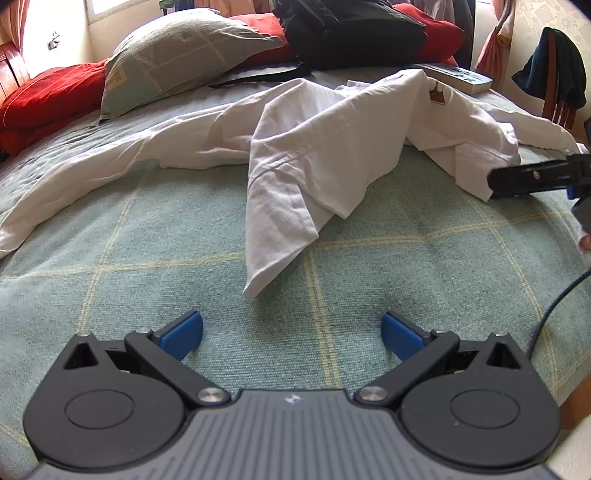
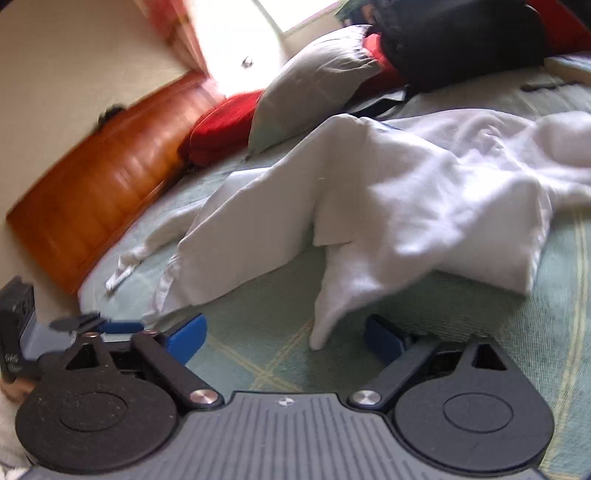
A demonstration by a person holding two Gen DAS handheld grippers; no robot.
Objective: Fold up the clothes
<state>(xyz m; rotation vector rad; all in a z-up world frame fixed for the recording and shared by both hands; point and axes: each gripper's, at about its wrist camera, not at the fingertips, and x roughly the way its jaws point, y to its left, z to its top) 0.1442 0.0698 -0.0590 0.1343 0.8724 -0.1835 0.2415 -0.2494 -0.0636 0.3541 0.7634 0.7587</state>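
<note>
A crumpled white shirt [image 1: 314, 140] lies spread across the green checked bedspread [image 1: 147, 229], with one pointed fold reaching toward me. My left gripper [image 1: 291, 332] hovers open over bare bedspread, just short of that fold's tip. My right gripper [image 2: 286, 338] is open too, low over the bed. A narrow tip of the white shirt [image 2: 369, 192] lies between its blue pads without being pinched. In the left wrist view, a black finger [image 1: 524, 179] of the right gripper shows at the right edge, beside the shirt's folded hem.
A grey-green pillow [image 1: 177, 51], red cushions [image 1: 40, 99] and a black backpack [image 1: 351, 33] sit at the head of the bed. A book [image 1: 458, 75] lies at the far right. A chair draped with dark clothes [image 1: 557, 70] stands beyond. A wooden headboard [image 2: 99, 177] borders the left side.
</note>
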